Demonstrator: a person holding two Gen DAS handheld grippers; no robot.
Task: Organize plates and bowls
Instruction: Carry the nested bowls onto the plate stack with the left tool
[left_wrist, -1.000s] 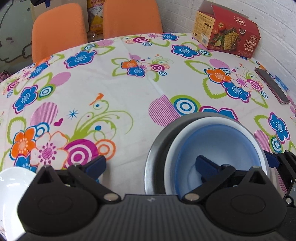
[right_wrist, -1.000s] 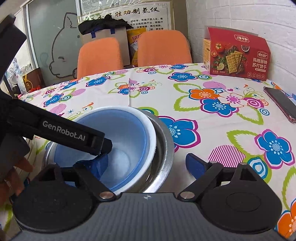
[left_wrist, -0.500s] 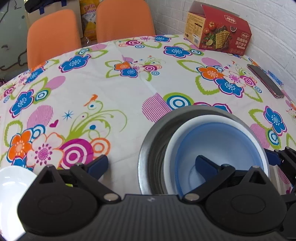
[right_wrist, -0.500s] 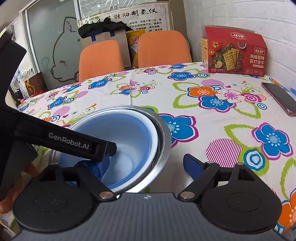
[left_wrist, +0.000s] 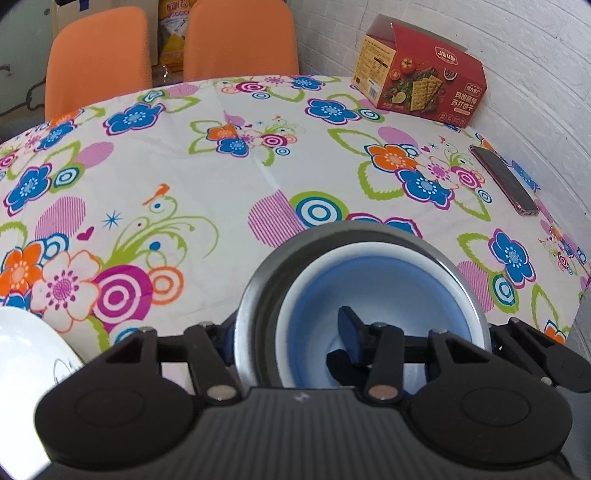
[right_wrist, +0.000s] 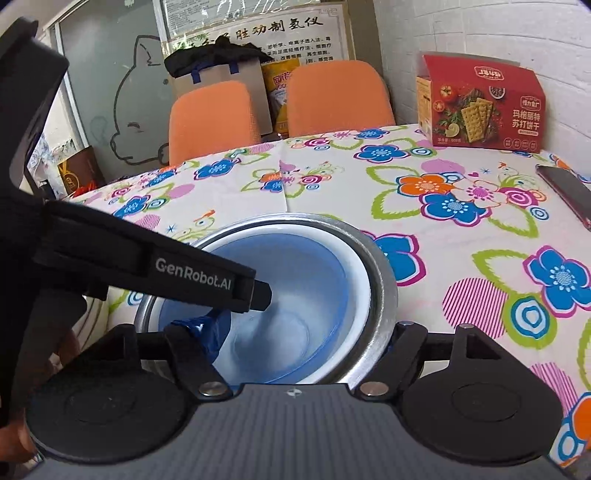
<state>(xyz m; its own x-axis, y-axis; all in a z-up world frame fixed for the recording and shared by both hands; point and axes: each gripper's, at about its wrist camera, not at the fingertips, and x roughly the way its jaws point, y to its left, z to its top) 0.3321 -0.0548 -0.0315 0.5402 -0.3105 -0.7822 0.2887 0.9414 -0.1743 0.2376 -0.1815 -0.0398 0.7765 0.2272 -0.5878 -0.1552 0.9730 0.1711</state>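
Note:
A steel bowl (left_wrist: 255, 291) stands on the flowered tablecloth with a white bowl (left_wrist: 369, 253) and a blue bowl (left_wrist: 406, 291) nested inside it. My left gripper (left_wrist: 288, 332) is shut on the stack's left wall, one pad outside the steel and one inside the blue bowl. In the right wrist view the same steel bowl (right_wrist: 382, 295) holds the blue bowl (right_wrist: 303, 280). My right gripper (right_wrist: 304, 334) straddles the stack's right wall and is still open wide. One pad is inside the blue bowl, the other tucked under the steel rim.
A white plate (left_wrist: 26, 354) lies at the near left. At the far right are a red cracker box (left_wrist: 424, 88) and a phone (left_wrist: 506, 181) by the wall. Two orange chairs (left_wrist: 96, 55) stand behind the table. A hand (right_wrist: 68, 345) holds the left gripper.
The tilted white and blue bowls have settled level in the steel bowl. My left gripper's fingers have closed in on the stack's wall. The right fingers have narrowed slightly.

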